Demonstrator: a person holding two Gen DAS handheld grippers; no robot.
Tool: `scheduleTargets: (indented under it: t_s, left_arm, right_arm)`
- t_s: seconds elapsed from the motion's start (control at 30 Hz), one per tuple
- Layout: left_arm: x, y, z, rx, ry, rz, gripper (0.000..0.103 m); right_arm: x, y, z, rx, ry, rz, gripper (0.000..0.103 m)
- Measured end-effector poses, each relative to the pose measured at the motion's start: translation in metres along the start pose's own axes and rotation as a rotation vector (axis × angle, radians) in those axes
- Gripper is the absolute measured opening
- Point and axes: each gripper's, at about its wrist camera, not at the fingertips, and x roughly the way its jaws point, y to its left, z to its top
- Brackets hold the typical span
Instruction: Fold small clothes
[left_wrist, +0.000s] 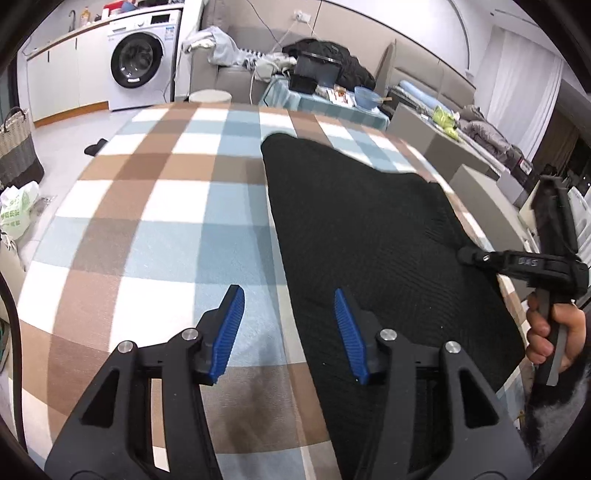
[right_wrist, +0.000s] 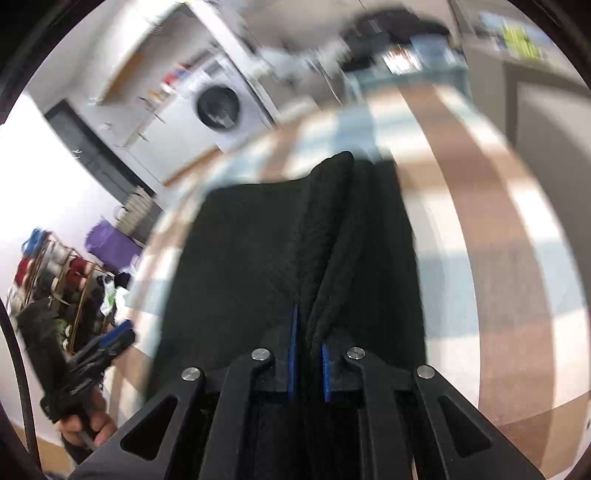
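A black knitted garment (left_wrist: 362, 229) lies on the checked brown, blue and white cloth (left_wrist: 147, 206) that covers the table. My left gripper (left_wrist: 288, 295) stands open just above the garment's left edge; its blue pads (left_wrist: 231, 328) press on nothing. At the garment's right edge, a hand (left_wrist: 554, 332) holds my right gripper (left_wrist: 469, 254). The right wrist view is blurred. There my right gripper (right_wrist: 308, 332) is shut on a raised fold of the black garment (right_wrist: 251, 258), which bunches up between the blue pads (right_wrist: 292, 354). The left gripper (right_wrist: 118, 338) shows at the lower left of that view.
A washing machine (left_wrist: 138, 59) stands at the back left, with a woven basket (left_wrist: 16, 147) and a plastic bag (left_wrist: 18, 210) on the floor beside the table. Behind the table are a sofa with clothes (left_wrist: 221, 48) and a low table with a blue bowl (left_wrist: 365, 98).
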Motion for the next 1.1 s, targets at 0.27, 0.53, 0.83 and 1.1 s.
scheduleTargets:
  t_s: [0.27, 0.53, 0.83, 1.1]
  left_arm:
    - [0.008, -0.016, -0.008, 0.033, 0.028, -0.018, 0.048]
    - [0.014, -0.032, -0.007, 0.067, 0.04, -0.046, 0.048]
    - [0.014, -0.04, -0.011, 0.076, 0.044, -0.041, 0.048]
    - [0.019, -0.037, -0.009, 0.064, 0.057, -0.045, 0.049]
  right_arm:
    - [-0.027, -0.011, -0.043, -0.007, 0.045, 0.151, 0.024]
    - [-0.077, -0.001, -0.073, -0.084, -0.141, 0.196, 0.007]
    - [-0.069, -0.041, -0.07, 0.013, -0.083, 0.046, 0.008]
    - [-0.037, -0.04, -0.024, 0.034, -0.051, 0.167, 0.04]
